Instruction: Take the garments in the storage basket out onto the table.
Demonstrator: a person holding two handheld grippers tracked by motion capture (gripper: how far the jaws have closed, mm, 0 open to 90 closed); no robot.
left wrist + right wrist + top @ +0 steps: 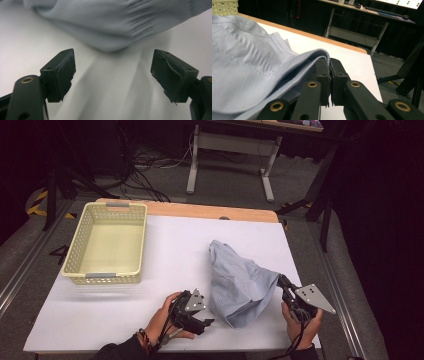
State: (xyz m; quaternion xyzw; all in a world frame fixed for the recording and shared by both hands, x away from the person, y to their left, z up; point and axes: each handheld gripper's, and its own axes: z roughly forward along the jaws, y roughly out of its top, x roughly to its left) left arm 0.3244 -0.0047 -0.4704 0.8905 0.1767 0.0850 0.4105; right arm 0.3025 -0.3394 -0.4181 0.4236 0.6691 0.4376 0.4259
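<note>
I have the pale blue garment [240,280] bunched in the lower centre-right of the high view, on the white table [170,260], and my right gripper [284,282] at the lower right has its jaws clamped together on the ribbed hem [312,58], lifting that edge a little off the surface. In the right gripper view the cloth runs straight into the pinch, so I judge that hold secure and want it kept steady. My left gripper [207,322] sits at the bottom centre of the high view, just beside the garment's near edge, jaws wide apart with nothing between them; in the left gripper view the two fingertips [61,71] frame bare table and the rounded fold of fabric [112,32] lies just beyond them, in the upper middle of that frame. The step, as I read it, is a second grasp on that near fold. To do it well I would slide the left jaws low along the table so one goes under the fold, take a single clean edge, not a thick wad, and close only once cloth sits deep between the pads. The yellow basket [77,245] waits at the upper left, well apart.
</note>
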